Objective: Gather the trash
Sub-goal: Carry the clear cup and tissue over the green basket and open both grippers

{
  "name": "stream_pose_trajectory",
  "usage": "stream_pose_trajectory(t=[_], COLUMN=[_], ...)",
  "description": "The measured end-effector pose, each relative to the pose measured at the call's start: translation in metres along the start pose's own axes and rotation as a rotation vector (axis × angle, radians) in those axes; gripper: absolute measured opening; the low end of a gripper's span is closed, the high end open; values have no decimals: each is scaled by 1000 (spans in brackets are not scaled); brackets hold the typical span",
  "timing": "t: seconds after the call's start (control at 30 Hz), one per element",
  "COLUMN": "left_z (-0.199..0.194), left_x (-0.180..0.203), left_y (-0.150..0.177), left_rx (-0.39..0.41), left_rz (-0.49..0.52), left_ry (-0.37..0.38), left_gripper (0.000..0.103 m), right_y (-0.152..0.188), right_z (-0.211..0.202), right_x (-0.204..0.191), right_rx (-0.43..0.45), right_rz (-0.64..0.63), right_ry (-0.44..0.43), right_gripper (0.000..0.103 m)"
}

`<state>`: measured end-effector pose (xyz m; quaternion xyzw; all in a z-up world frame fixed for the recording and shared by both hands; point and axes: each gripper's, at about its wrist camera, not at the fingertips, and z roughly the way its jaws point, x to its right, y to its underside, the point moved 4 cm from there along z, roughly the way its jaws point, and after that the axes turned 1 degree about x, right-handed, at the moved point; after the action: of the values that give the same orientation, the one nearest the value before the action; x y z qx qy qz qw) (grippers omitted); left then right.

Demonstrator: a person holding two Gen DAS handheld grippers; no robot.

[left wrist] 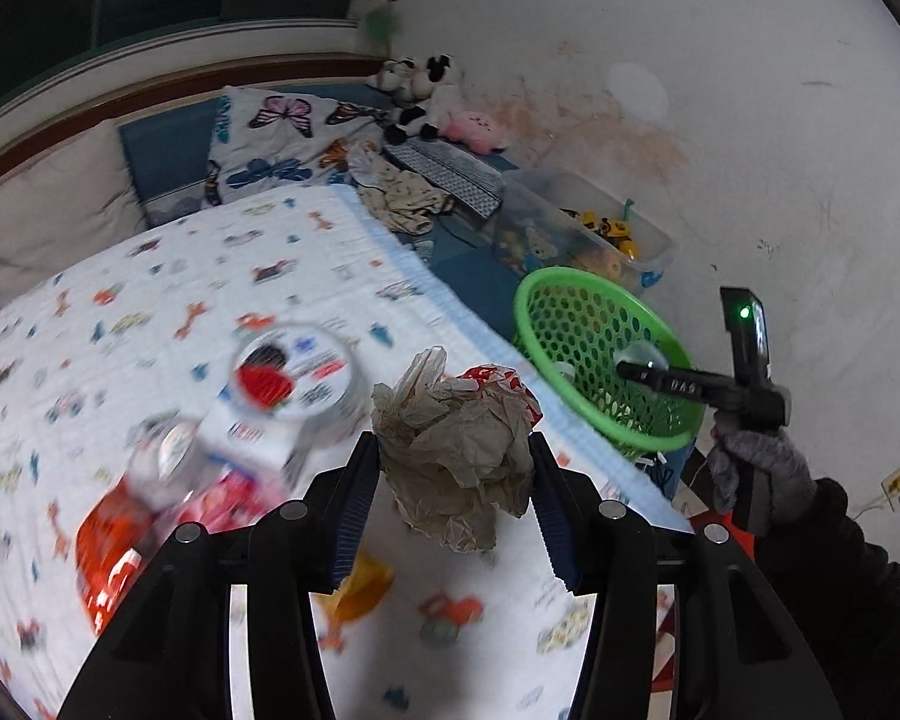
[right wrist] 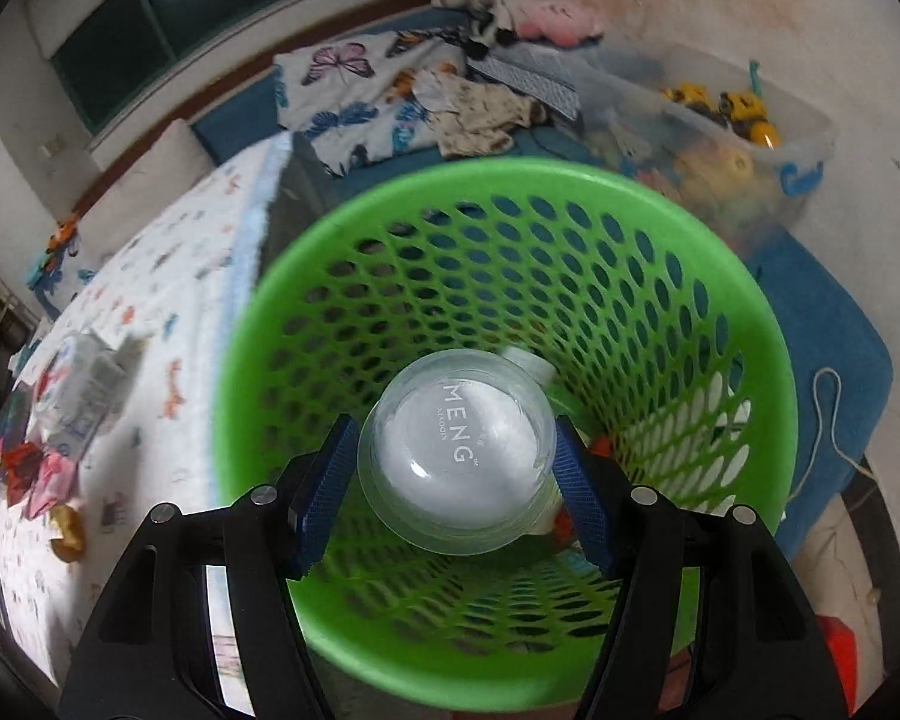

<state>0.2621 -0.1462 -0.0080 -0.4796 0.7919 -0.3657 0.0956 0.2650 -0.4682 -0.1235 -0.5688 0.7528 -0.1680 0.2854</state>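
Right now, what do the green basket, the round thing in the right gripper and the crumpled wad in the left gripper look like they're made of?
Green basket: moulded plastic, semi-glossy; uniform colour, regular punched holes.
Round container in the right gripper: clear plastic most likely, possibly glass; see-through, glossy highlights, printed lettering.
Crumpled wad in the left gripper: thin plastic bag or film, beige, with a red-and-white printed piece; sharp creases, slightly translucent.
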Motion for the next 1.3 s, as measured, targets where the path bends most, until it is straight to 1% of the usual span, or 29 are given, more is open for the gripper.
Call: stream_pose_trajectory(t=[0.17, 0.33, 0.47, 0.6, 0.77, 0.9, 1.0, 1.13, 1.3], left_z=[29, 58, 79, 99, 120, 138, 153, 177, 199], left_x=[20, 42, 59, 77, 96, 123, 141, 163, 185], left_y=[-21, -40, -51, -59, -65, -66, -63, -57, -50], left_rx=[-24, -43, -62, -73, -99, -122, -150, -195, -236], left_rz=[45, 74, 89, 118, 134, 177, 202, 222, 241], left_ry=[16, 43, 76, 93, 119, 141, 158, 167, 178], left_gripper=[48, 48, 48, 48, 48, 48, 48, 48, 50], right_y=[5, 7, 6, 5, -1, -3, -3, 1, 9], right_z=[13, 18, 14, 5, -18, -42, -62, -87, -107], right_x=[15, 25, 28, 32, 35, 39, 45, 53, 61], right_rx=[-29, -30, -19, 0, 52, 108, 148, 198, 229], right_rz=[25, 38, 24, 25, 24, 33, 48, 55, 71], right_ry=[9, 16, 28, 18, 23, 33, 29, 51, 55], right_gripper=[66, 66, 66, 73, 73, 73, 73, 73, 73])
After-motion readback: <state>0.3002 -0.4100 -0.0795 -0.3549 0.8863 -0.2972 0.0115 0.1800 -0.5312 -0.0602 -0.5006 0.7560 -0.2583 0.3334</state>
